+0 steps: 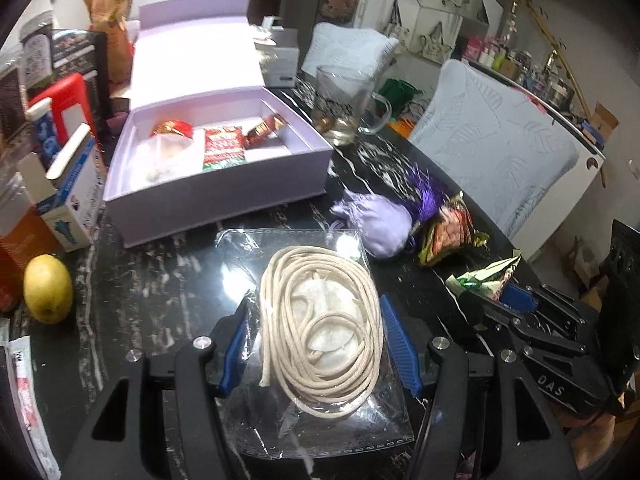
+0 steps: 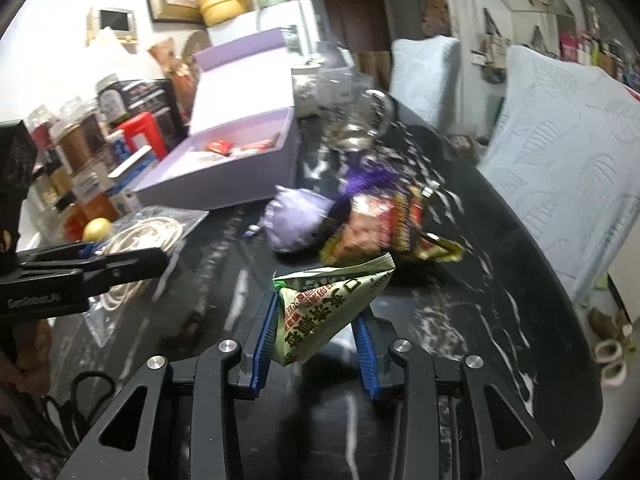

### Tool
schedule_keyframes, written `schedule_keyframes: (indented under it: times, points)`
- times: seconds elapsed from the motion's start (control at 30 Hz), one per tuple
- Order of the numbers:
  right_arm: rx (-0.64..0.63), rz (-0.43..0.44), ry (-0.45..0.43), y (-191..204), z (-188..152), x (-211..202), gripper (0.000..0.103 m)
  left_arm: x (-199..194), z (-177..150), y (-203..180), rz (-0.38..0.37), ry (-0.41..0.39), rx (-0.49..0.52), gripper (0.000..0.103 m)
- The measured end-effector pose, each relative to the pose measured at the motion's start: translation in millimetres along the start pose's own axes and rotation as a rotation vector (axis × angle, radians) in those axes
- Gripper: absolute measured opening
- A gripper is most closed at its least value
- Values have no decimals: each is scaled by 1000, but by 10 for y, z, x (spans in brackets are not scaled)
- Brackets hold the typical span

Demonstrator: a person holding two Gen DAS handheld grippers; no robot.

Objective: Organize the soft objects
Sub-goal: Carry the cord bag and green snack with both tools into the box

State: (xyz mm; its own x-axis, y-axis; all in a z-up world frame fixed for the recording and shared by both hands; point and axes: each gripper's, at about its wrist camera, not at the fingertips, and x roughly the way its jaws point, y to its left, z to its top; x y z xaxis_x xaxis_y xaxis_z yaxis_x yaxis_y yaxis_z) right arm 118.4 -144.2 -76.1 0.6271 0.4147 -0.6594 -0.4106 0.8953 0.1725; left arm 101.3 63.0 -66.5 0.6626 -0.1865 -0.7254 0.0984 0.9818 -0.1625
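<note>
My left gripper (image 1: pixel 318 340) is shut on a clear plastic bag holding a coil of cream rope (image 1: pixel 320 320), its blue pads pressing the bag's two sides just above the black marble table (image 1: pixel 160 280). Held a little above the table, a white and green triangular snack packet (image 2: pixel 324 308) sits in my right gripper (image 2: pixel 316 346), which is shut on it. Beyond lies a lilac drawstring pouch (image 1: pixel 376 224) with a purple tassel, next to a colourful snack bag (image 1: pixel 448 232). An open lilac box (image 1: pixel 216 204) at the back left holds red snack packets and a white pouch.
A glass mug (image 1: pixel 344 100) stands behind the box. Cartons, jars and a yellow fruit (image 1: pixel 48 288) crowd the left edge. Chairs with pale blue quilted covers (image 1: pixel 500 140) line the table's right side. Black scissors (image 2: pixel 80 396) lie near the front left.
</note>
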Motion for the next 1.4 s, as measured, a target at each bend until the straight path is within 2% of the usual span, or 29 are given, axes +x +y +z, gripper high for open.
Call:
schedule_keyframes:
  times: [0.33, 0.73, 1.07, 1.4]
  points:
    - [-102, 153, -47, 322, 278, -117, 36, -367, 163, 93, 54, -116, -4, 60]
    - [-205, 249, -127, 616, 767, -245, 36, -631, 577, 174, 77, -260, 23, 60]
    - [-231, 280, -195, 690, 1322, -232, 36, -693, 1034, 267, 102, -366, 43, 60]
    - [-244, 264, -241, 664, 1887, -45, 36, -539, 1549, 473, 110, -439, 28, 60]
